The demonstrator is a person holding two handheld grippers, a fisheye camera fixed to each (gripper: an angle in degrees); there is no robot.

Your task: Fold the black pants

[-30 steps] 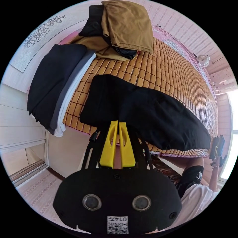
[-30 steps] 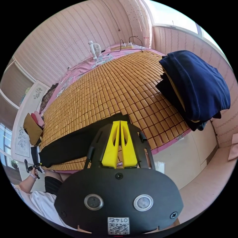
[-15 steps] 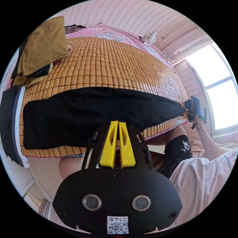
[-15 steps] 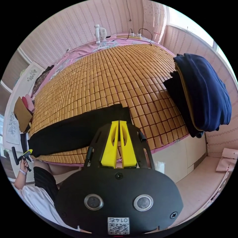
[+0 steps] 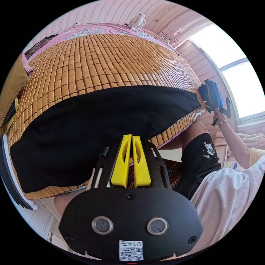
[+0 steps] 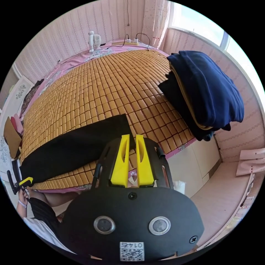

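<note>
Here the black pants (image 5: pixel 91 129) lie flat as one long band across the near edge of the bamboo mat (image 5: pixel 105 63), stretched along the mat's edge closest to the person. In the right gripper view the pants (image 6: pixel 74 146) run from just beyond the yellow jaws away to the far corner of the mat (image 6: pixel 105 82).

The left gripper (image 5: pixel 131 137) hovers over the near edge of the pants, its two yellow jaws pressed together with nothing visibly caught between them. The right gripper (image 6: pixel 132 136) sits at the other end of the pants, its jaws slightly parted with a narrow gap, gripping nothing. The right gripper also appears in the left gripper view (image 5: pixel 209 106), held by a hand (image 5: pixel 218 116) just past the end of the pants; its jaws are too small there to judge. Likewise the left gripper appears small in the right gripper view (image 6: pixel 23 181), held by a hand (image 6: pixel 22 194) at the pants' far end.

Beyond the pants, a pile of folded navy clothes (image 6: pixel 207 91) rests on the mat's corner near the window (image 6: pixel 193 22). A brown folded garment (image 5: pixel 11 82) lies at the opposite end of the mat. A small white fan (image 6: pixel 91 40) stands on the pink bedding behind the mat, near a power strip (image 6: pixel 129 42). The person's white shirt (image 5: pixel 220 198) and black shorts (image 5: pixel 198 163) stand beside the mat.
</note>
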